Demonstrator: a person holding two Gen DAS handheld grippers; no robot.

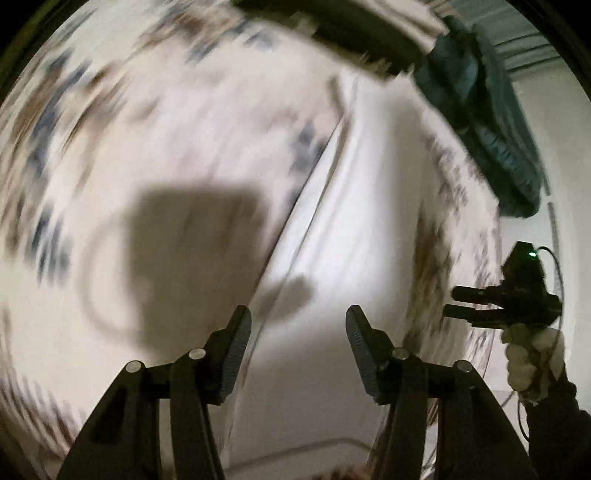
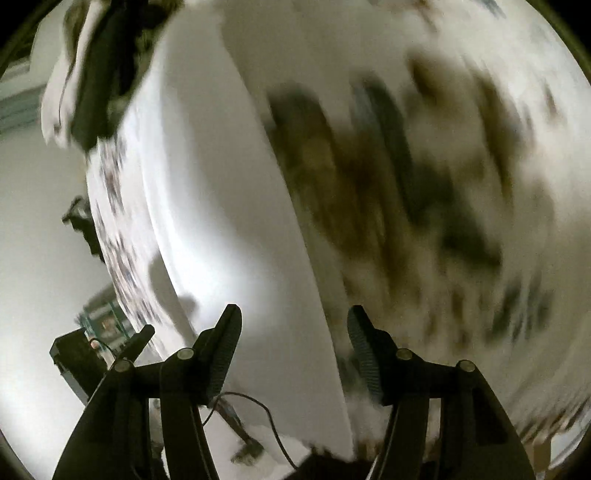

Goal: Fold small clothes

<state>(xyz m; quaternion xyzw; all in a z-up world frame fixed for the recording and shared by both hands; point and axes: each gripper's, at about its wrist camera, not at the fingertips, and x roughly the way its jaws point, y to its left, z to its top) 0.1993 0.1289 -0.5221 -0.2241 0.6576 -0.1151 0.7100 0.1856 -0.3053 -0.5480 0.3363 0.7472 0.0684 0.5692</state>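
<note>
Both views are motion-blurred. A plain white cloth (image 1: 332, 229) lies flat on a patterned sheet (image 1: 110, 129), running from front to back. My left gripper (image 1: 298, 332) is open and empty, hovering over the cloth's left edge. My right gripper (image 2: 293, 328) is open and empty above the same white cloth (image 2: 221, 192), near its right edge. The right gripper also shows in the left wrist view (image 1: 465, 302) at the right, held by a gloved hand. The left gripper's tip shows in the right wrist view (image 2: 140, 339) at lower left.
A folded teal garment (image 1: 487, 122) lies at the back right of the sheet. A dark garment (image 1: 332, 33) lies at the back. The patterned sheet (image 2: 424, 184) has brown and blue prints. A cable (image 2: 258, 413) trails near the front.
</note>
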